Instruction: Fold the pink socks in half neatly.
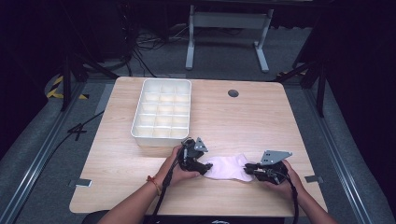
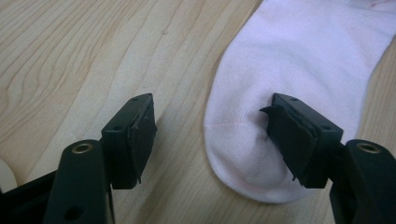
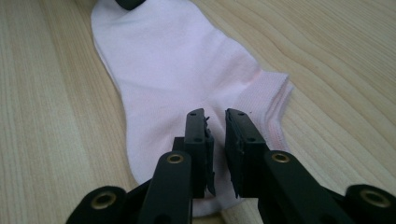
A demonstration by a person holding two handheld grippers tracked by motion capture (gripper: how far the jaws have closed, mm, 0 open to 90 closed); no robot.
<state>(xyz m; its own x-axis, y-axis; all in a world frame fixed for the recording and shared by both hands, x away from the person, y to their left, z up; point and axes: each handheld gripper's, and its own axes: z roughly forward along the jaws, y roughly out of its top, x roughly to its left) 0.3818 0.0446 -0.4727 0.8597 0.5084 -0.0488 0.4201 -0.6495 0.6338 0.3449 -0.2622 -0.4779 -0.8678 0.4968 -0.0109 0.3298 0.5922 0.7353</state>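
Note:
A pale pink ankle sock lies flat on the wooden table near its front edge. My left gripper is at the toe end, jaws open. In the left gripper view one pad rests over the toe of the sock and the other stands over bare wood. My right gripper is at the heel and cuff end. In the right gripper view its jaws stand nearly together, pinching the sock at the heel.
A white tray split into several small compartments stands at the back left of the table. A round cable hole sits at the back centre. Bare wood lies to the right of the tray. Forearms enter from the bottom edge.

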